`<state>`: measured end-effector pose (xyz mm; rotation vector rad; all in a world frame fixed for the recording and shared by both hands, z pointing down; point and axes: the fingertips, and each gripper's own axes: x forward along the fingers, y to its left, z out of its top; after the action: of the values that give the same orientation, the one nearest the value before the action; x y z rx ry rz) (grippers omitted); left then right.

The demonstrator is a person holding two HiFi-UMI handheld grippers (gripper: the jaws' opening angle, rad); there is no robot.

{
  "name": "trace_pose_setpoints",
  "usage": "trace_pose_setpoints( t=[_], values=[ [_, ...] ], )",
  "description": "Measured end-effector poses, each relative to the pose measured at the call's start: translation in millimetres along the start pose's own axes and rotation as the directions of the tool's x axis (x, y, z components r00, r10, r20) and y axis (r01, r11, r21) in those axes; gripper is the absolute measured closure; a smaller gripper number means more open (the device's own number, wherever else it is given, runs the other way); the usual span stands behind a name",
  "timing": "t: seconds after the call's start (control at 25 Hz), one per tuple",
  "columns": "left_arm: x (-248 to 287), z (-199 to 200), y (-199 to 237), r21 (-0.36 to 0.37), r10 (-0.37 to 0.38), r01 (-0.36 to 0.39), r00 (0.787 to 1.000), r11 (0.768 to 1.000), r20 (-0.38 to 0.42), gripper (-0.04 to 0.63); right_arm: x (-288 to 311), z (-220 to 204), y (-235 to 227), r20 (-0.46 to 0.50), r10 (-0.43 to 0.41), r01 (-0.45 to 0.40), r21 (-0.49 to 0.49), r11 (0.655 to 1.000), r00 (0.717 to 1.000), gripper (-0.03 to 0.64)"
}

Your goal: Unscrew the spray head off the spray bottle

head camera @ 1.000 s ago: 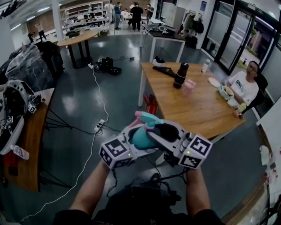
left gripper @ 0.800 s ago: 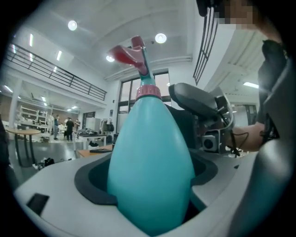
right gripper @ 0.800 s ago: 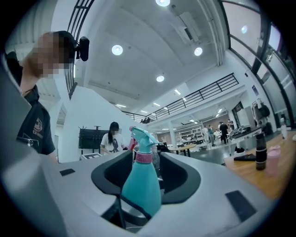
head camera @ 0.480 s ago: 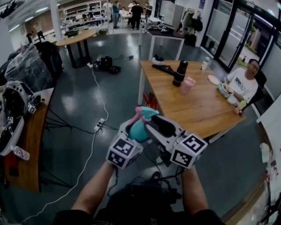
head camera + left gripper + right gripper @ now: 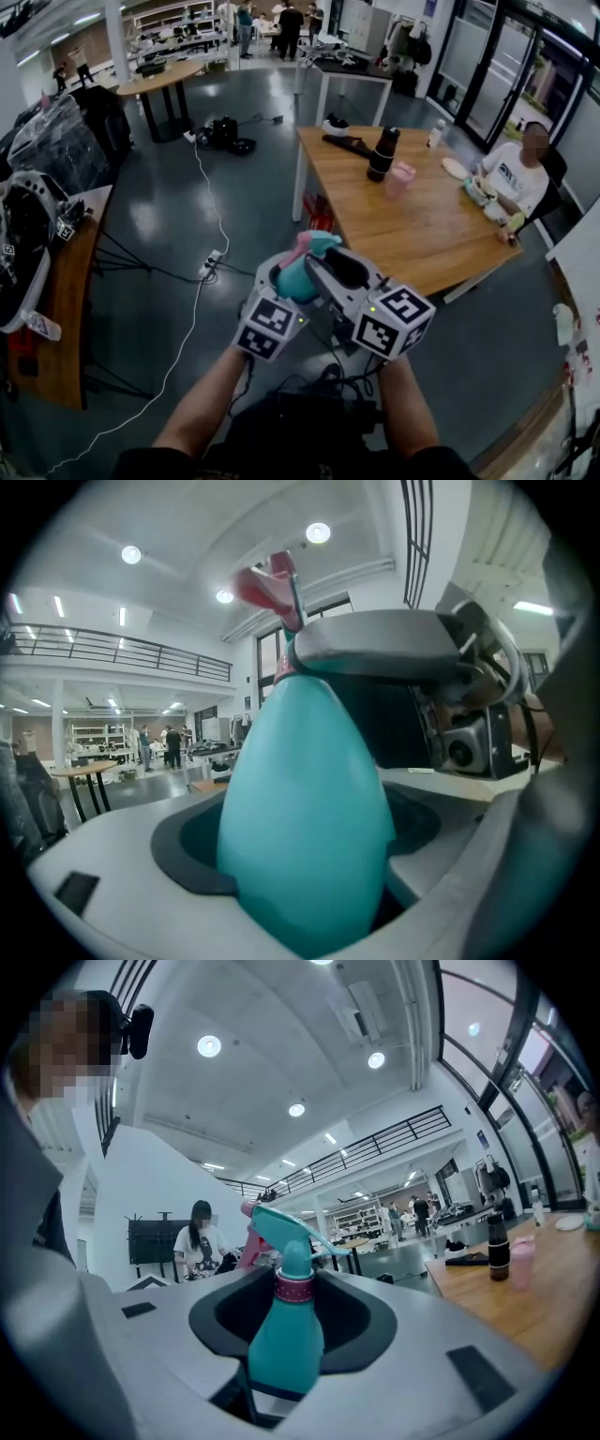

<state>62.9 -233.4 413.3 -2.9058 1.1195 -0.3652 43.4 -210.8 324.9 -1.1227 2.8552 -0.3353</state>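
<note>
Spray bottle (image 5: 305, 808) is clamped by its teal body between the jaws of the left gripper (image 5: 279, 286), up in the air. Jaws of the right gripper (image 5: 330, 270) are closing around the bottle just below the spray head (image 5: 281, 1227), not yet pressing it.

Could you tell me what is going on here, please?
A person holds a gripper in each hand, up in the air above the floor. The left gripper is clamped on the body of the teal spray bottle. The right gripper is closing its jaws around the bottle's neck. They do not seem to press yet, and the spray head is not yet off.
</note>
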Motion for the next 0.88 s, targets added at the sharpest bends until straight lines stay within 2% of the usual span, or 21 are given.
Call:
trace_pose_setpoints(
  t=[0.16,0.4,0.52,0.68,0.76,0.88],
  values=[
    [-2,1,-3,-0.006,-0.039,0.039,0.999,0.999,0.002,0.156,0,0,3,0.001,0.03,-0.03,-0.013,0.999,1.0,0.477],
    [-9,4,-17,-0.003,-0.19,0.19,0.982,0.982,0.018,0.156,-7,0,11,-0.009,0.171,-0.171,-0.038,0.985,0.985,0.479],
    [-14,8,-26,-0.002,-0.273,0.273,0.961,0.962,0.036,0.156,-12,2,17,-0.015,0.254,-0.254,-0.06,0.965,0.967,0.479],
    [-23,14,-43,0.0,-0.386,0.386,0.92,0.922,0.069,0.156,-22,4,28,-0.032,0.372,-0.373,-0.096,0.923,0.928,0.479],
    [-26,17,-49,-0.001,-0.422,0.424,0.902,0.906,0.086,0.156,-26,5,31,-0.046,0.418,-0.421,-0.111,0.9,0.907,0.479],
    [-28,20,-54,-0.004,-0.45,0.453,0.887,0.892,0.106,0.156,-28,6,35,-0.065,0.463,-0.467,-0.118,0.876,0.884,0.479]
  ],
)
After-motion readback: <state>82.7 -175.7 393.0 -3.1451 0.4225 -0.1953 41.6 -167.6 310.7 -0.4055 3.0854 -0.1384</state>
